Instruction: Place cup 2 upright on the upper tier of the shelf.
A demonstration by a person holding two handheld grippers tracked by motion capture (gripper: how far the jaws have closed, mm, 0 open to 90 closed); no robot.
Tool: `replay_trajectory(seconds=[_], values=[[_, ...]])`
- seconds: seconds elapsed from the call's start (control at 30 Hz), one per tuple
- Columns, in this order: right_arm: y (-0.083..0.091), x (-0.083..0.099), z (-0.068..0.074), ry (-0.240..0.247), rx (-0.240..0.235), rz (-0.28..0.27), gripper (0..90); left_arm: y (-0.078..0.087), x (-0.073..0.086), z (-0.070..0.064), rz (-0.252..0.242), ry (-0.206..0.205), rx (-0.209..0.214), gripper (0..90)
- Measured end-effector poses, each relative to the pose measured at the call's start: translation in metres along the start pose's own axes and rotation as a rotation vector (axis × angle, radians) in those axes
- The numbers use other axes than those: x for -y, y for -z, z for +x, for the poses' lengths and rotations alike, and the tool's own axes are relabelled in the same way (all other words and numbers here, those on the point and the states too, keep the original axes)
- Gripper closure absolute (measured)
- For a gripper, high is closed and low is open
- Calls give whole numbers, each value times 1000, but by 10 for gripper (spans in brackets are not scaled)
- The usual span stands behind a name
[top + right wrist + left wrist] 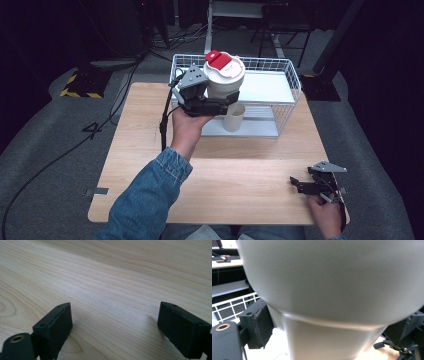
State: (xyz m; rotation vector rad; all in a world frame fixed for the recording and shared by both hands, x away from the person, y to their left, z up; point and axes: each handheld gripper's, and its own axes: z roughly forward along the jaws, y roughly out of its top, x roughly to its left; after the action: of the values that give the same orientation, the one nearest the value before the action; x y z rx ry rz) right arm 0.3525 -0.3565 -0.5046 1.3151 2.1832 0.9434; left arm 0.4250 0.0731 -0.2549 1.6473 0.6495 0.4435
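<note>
I hold a white lidded cup (224, 80) in my left claw (216, 106), lifted above the far-middle part of the wooden surface (240, 175), at the near left corner of a white wire basket (292, 82). The cup is upright or nearly so, and its lid carries a red label or tab (218, 60) on top. My jaws are clamped on the narrower lower body, just under the wide upper part. I cannot tell what is inside, since the lid covers it.

Below and slightly right of the held cup, a plain cream paper cup (233, 118) stands upright at the basket's near edge; whether it sits inside the wire or just in front of it I cannot make out, nor can I see into it. A pale flat board or tray (265, 87) lies in the basket.

In the left gripper view the white cup (329, 290) is so close that it is blurred and cut off by the frame; one dark finger (258, 322) presses its side at left, and a bit of basket wire (229, 306) shows behind.

My right claw (309, 183) rests low at the near right corner of the surface, released and gripping nothing. The right gripper view shows its jaws set wide apart over bare wood grain (112, 290).
</note>
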Motion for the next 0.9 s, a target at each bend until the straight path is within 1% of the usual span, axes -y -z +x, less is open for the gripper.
replay_trajectory(seconds=[0.07, 0.27, 0.3, 0.43, 0.53, 0.6, 0.67, 0.73, 0.9], values=[[0, 0, 0, 0, 0, 0, 127, -5, -4, 4, 3, 0, -16, 115], [0, 0, 0, 0, 0, 0, 127, -15, -13, 12, -2, 5, -45, 115], [0, 0, 0, 0, 0, 0, 127, -17, -15, 13, -1, 4, -44, 115], [0, 0, 0, 0, 0, 0, 128, -26, -20, 18, 1, 3, -68, 115], [0, 0, 0, 0, 0, 0, 127, -31, -24, 23, 6, -3, -70, 115], [0, 0, 0, 0, 0, 0, 127, -35, -26, 25, -2, -6, -73, 115], [0, 0, 0, 0, 0, 0, 127, -39, -28, 28, -7, -1, -73, 115], [0, 0, 0, 0, 0, 0, 127, -43, -30, 32, -9, 9, -63, 115], [0, 0, 0, 0, 0, 0, 127, -53, -35, 37, 3, 9, -68, 115]])
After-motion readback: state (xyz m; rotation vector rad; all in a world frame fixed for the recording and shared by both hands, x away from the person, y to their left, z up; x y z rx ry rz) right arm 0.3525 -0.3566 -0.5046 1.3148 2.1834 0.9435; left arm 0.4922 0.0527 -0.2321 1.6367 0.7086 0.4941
